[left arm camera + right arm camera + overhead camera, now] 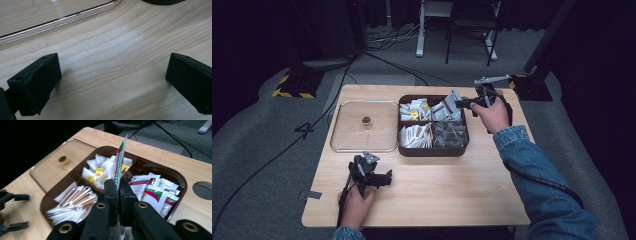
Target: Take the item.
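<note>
Pinching a green-and-white sachet [120, 160] edge-on between its clenched jaws, the right gripper [468, 103] hovers over the far right corner of the brown compartment box [432, 150], with the packet standing upright above the others of its kind. My guess is that this is the lift-out step of a sorting or serving job — the sachet looks clear of the pile, though I cannot tell whether its lower edge touches anything.

The box sits at the middle of the wooden table [437, 195]. Its far left section holds white and yellow packets [100, 171], the near left one long paper sticks [75, 202], and the near right one clear wrappers [449, 134]. Its clear lid [343, 134], with a small brass knob [366, 121], lies flat to the left of the box.

The left gripper [385, 178] rests low at the near left, jaws released and wide apart over bare wood, grasping nothing.

Next, I would expect the sachet to be carried to wherever it belongs — which calls for a steady pinch, since the thin packet could slip or swing.
</note>
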